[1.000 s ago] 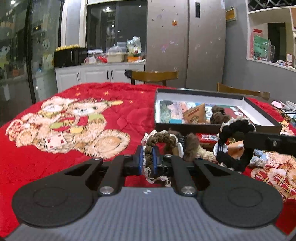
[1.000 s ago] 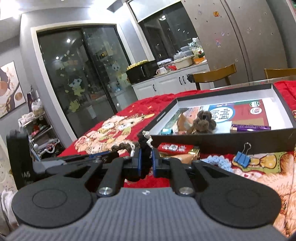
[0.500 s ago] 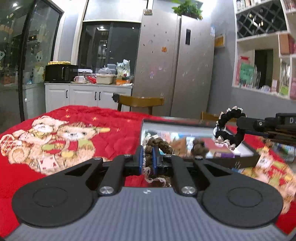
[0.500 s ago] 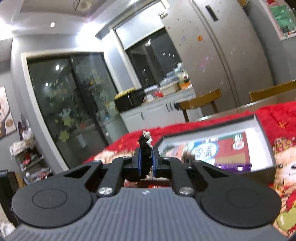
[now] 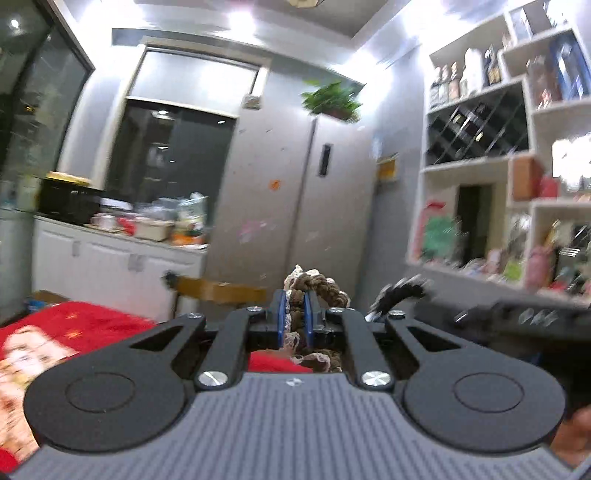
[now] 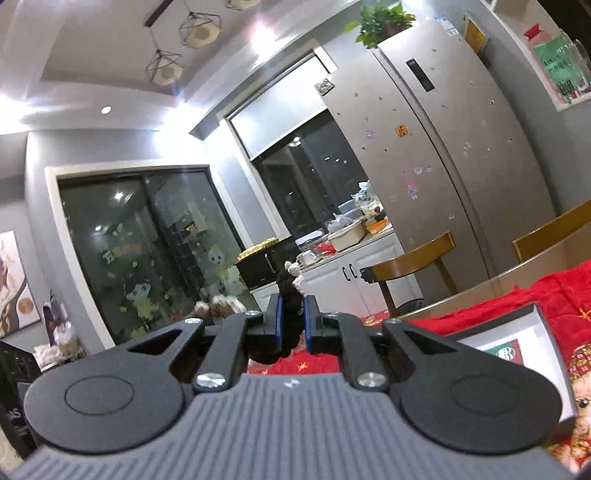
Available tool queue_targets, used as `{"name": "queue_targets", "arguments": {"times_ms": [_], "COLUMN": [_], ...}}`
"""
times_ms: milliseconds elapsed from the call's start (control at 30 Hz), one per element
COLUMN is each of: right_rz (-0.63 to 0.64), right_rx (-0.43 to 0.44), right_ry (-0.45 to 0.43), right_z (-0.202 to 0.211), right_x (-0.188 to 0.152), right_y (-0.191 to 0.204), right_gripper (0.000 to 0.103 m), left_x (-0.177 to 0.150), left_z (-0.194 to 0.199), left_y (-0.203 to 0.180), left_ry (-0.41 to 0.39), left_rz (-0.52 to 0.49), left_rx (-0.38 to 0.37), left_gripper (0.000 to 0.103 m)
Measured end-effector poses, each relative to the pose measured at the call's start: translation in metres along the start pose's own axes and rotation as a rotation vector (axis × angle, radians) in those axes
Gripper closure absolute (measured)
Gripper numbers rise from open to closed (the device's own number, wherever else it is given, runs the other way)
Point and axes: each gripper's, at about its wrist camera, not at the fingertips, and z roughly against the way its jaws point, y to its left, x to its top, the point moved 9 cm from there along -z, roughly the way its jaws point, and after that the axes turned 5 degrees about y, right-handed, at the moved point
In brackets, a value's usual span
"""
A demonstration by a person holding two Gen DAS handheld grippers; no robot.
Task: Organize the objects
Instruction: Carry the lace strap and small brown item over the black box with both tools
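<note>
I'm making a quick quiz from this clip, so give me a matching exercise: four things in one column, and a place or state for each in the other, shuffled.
Things:
1. brown braided hair tie
2. black hair tie
3. potted plant
4. open box

Places or states:
A. on top of the fridge
B. on the red blanket
C. pinched in the left tongs
D. pinched in the right tongs

Pairs: 1-C, 2-D, 3-A, 4-B

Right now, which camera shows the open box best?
The right wrist view: one corner of the box lies on the red blanket. The left wrist view shows none of it, only blanket, kitchen and shelves.
</note>
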Motion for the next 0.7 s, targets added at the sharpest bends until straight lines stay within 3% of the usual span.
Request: {"name": "queue_targets", "arguments": {"times_ms": [133,267,467,700], "right_rz": [-0.072,-0.105,-0.153,-0.195], "right_rx": [-0.017,-0.044,-0.094,-0.156], "right_ry": [-0.016,-0.016,0.026,0.124], "right_z": [-0.023,-0.049,-0.083,-0.112], "right_x": [0.015,0.02,0.001,-0.036], "right_y": [-0.017,-0.035,-0.061,-0.093], "right_gripper": [0.09,0.09,0.09,0.09], "left_x": [0.019,0.015,-0.023,-0.081], "left_z": [-0.017,-0.04,-0.097,-0.142], "left_y": [0.006,0.02,0.042,0.064], "left_ry": [-0.022,0.022,0.161,0.289], "left_rz": [0.051,0.101,0.138,0.08], "left_rx": [-0.034,-0.052,-0.079,0.004], "left_gripper": [0.09,0.09,0.09,0.09]}}
